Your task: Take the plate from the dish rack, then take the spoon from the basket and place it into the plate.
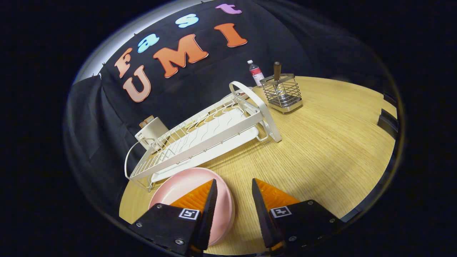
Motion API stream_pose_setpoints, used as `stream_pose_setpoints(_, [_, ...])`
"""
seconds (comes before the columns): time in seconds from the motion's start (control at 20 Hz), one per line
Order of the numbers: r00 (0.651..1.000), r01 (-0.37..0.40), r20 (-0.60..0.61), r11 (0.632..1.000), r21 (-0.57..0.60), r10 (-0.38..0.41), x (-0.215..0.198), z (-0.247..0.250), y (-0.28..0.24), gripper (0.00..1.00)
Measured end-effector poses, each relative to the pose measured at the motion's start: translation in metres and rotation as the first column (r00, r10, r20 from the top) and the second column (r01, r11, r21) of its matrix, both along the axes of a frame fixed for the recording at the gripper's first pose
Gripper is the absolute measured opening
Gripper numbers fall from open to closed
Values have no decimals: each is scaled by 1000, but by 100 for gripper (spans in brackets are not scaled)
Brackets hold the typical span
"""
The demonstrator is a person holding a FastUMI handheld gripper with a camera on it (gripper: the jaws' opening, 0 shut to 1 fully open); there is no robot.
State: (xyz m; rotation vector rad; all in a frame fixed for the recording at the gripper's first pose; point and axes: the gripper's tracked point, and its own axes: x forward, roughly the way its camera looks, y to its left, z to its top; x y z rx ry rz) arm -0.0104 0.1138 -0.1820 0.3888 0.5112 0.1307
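Observation:
A pink plate (182, 187) lies flat on the wooden table (321, 150), just in front of the white dish rack (207, 137), whose slots hold nothing. My gripper (234, 185) is open above the table; the left finger (200, 200) hangs over the plate's right half and the right finger (271, 198) is over bare wood. Nothing is between the fingers. Far beyond them, a wire basket (282, 93) stands upright with a spoon (277, 73) in it, its brown handle sticking out of the top.
A small bottle with a red label (255, 72) stands by the cloth wall just left of the basket. A white canister (151, 132) sits behind the rack's left end. The table's round edge runs close on the right, with dark objects (387, 119) past it.

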Motion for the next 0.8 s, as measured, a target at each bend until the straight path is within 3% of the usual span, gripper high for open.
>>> stream_pose_setpoints(0.15, [1000, 20, 17, 998, -57, -19, 3, 5, -15, 78])
stream_pose_setpoints(0.2, [999, 37, 35, 996, -84, -34, 5, 8, -26, 89])
stream_pose_setpoints(0.3, [996, 70, 65, 984, -161, -60, 10, 11, -47, 96])
stream_pose_setpoints(0.8, [960, 204, 250, 923, -326, -124, 45, 65, -125, 98])
